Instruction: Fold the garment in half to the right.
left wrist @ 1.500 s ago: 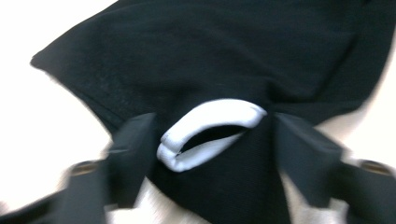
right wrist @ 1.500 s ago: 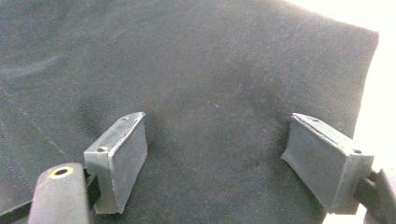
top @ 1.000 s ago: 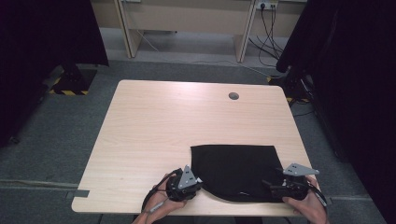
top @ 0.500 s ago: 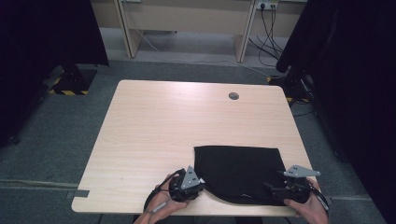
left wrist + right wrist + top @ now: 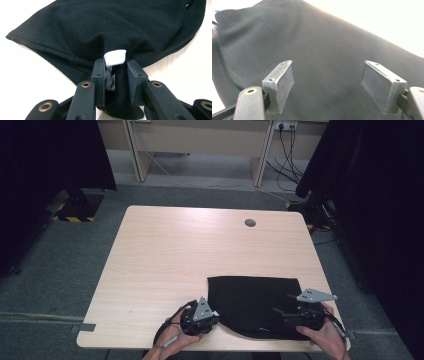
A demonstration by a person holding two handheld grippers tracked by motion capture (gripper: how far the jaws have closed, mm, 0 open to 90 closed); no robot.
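A black cloth (image 5: 252, 302) lies flat at the near right of the wooden table (image 5: 165, 255). My left gripper (image 5: 216, 314) is at its near left edge, shut on a pinched fold of the cloth (image 5: 112, 25). A small white tag (image 5: 115, 57) sticks up between its pads, where the left gripper (image 5: 116, 67) grips. My right gripper (image 5: 278, 312) hovers over the cloth's near right part. In its own view the right gripper (image 5: 329, 80) stands open above the cloth (image 5: 324, 45); its jaws have just been closing slightly, with nothing pressed between them.
A round cable hole (image 5: 250, 223) sits near the table's far edge. Dark curtains (image 5: 370, 195) hang at both sides, and a desk frame with cables (image 5: 280, 150) stands behind. The table's front edge runs just below both hands.
The right gripper has lifted a little and edged left over the cloth. The left gripper has stayed put with its hold on the cloth.
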